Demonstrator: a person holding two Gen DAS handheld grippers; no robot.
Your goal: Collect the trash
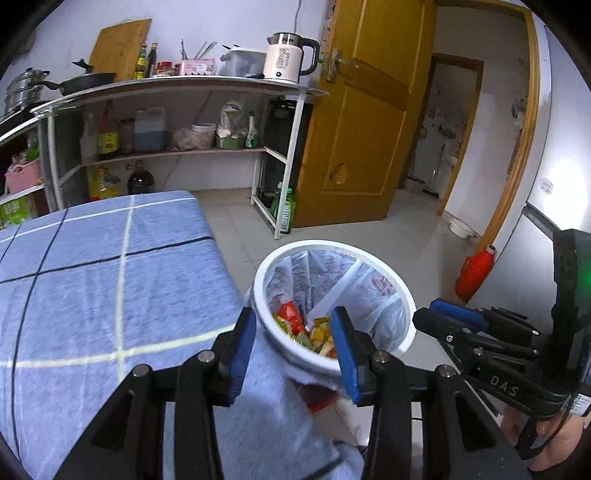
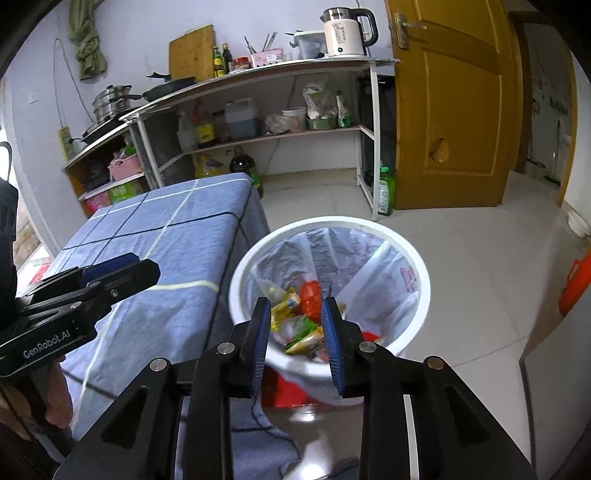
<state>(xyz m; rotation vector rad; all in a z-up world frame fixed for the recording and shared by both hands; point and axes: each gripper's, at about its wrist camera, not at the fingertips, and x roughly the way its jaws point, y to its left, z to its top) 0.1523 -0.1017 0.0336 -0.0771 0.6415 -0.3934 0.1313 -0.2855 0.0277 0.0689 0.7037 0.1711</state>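
Wrappers point(image 2: 301, 325), red, yellow and green, lie heaped at the bottom of a white bin point(image 2: 417, 266) lined with a printed plastic bag point(image 2: 369, 269), which stands on the tiled floor point(image 2: 461, 258) touching the blue checked tablecloth point(image 2: 166, 236) at its 9 o'clock. Both grippers hang above the bin's near rim with nothing between their blue pads: the left gripper point(image 1: 293, 354) has its jaws spread wide, the right gripper point(image 2: 297, 341) stands partly spread. From the left wrist the right gripper shows at 3 o'clock; from the right wrist the left shows at 9 o'clock. A kitchen rack point(image 2: 258, 74) with a kettle point(image 2: 345, 33) rises at 12 o'clock beside a wooden door point(image 2: 454, 110).
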